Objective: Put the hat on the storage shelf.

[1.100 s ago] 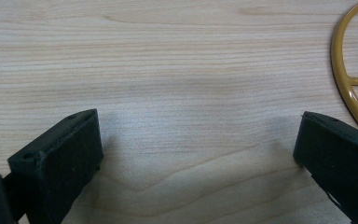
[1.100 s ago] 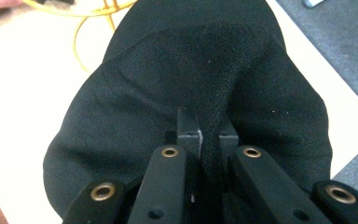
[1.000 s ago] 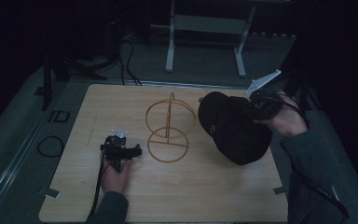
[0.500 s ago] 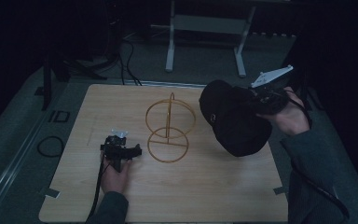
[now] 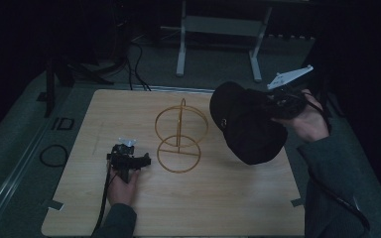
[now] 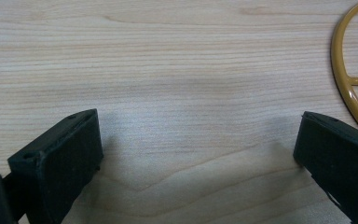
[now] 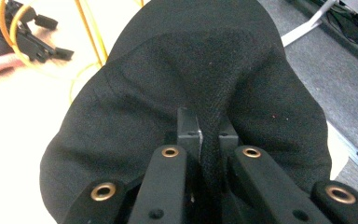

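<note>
Black cap [image 5: 248,125] hangs clear of the worktop [image 5: 228,198] at right, fabric fold pinched in right gripper [image 7: 208,135] jaws, likely headed for wire stand [image 5: 179,135] just left; left gripper [image 5: 127,159] rests near-left, jaws spread wide, empty.

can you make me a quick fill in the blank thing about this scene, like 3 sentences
1. The right gripper is shut on a fold of the ____ cap.
2. The left gripper rests on the wooden table with its jaws ____.
3. The gold wire stand stands ____ the two grippers.

Missing words: black; open; between
</note>
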A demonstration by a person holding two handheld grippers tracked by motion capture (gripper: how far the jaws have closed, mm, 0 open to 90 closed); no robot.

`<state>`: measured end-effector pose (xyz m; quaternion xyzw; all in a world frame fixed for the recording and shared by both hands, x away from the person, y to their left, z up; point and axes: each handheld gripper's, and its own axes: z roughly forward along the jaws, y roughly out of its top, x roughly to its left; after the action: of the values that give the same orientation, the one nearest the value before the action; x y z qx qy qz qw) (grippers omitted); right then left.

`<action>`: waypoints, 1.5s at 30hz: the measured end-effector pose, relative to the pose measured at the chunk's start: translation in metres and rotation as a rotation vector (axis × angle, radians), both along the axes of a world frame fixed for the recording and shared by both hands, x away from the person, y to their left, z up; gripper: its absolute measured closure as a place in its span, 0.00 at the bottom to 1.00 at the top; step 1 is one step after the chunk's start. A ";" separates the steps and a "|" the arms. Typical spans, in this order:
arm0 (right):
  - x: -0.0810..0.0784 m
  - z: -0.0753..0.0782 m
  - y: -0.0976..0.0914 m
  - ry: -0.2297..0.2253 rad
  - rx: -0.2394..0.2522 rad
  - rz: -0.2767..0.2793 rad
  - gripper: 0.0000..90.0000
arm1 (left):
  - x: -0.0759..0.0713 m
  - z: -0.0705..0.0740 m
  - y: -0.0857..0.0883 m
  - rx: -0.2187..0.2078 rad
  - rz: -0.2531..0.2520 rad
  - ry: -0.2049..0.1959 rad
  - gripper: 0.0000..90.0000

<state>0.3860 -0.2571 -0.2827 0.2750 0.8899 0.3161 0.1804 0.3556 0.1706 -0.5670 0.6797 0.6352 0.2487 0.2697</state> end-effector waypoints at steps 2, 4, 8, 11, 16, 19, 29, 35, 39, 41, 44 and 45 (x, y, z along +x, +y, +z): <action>0.000 0.001 0.001 -0.002 0.013 0.005 0.96 | 0.000 0.000 0.000 0.000 0.000 0.000 0.01; 0.000 0.002 0.002 0.001 0.020 0.006 0.96 | 0.000 0.000 0.000 -0.001 0.000 0.000 0.01; 0.000 0.005 0.005 -0.005 0.019 0.016 0.96 | 0.000 0.000 0.000 -0.001 0.000 0.000 0.01; -0.001 0.007 0.008 -0.008 0.022 0.026 0.96 | 0.000 0.000 0.000 -0.001 0.000 0.000 0.01; -0.001 0.009 0.012 -0.014 0.024 0.038 0.96 | 0.000 0.000 0.000 -0.001 0.000 0.000 0.01; 0.000 0.010 0.018 -0.015 0.026 0.049 0.96 | 0.000 0.000 0.000 -0.001 -0.001 0.001 0.01; 0.000 0.016 0.026 -0.020 0.034 0.068 0.96 | 0.000 0.000 0.000 -0.001 0.000 0.001 0.01; 0.000 0.019 0.031 -0.027 0.039 0.078 0.96 | 0.000 0.000 0.000 -0.001 0.000 0.001 0.01; 0.000 0.021 0.033 -0.028 0.044 0.082 0.96 | 0.000 0.000 0.000 -0.001 0.000 0.001 0.01; 0.000 0.023 0.035 -0.028 0.039 0.089 0.96 | 0.000 0.000 0.000 -0.001 0.000 0.001 0.01; 0.000 0.024 0.037 -0.028 0.038 0.089 0.96 | 0.000 0.000 0.000 0.000 0.000 0.001 0.01; 0.001 0.024 0.038 -0.030 0.038 0.090 0.96 | 0.000 0.000 0.000 -0.001 0.000 0.001 0.01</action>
<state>0.3865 -0.2195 -0.2587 0.2332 0.8924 0.3450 0.1739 0.3556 0.1706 -0.5669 0.6797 0.6352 0.2483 0.2697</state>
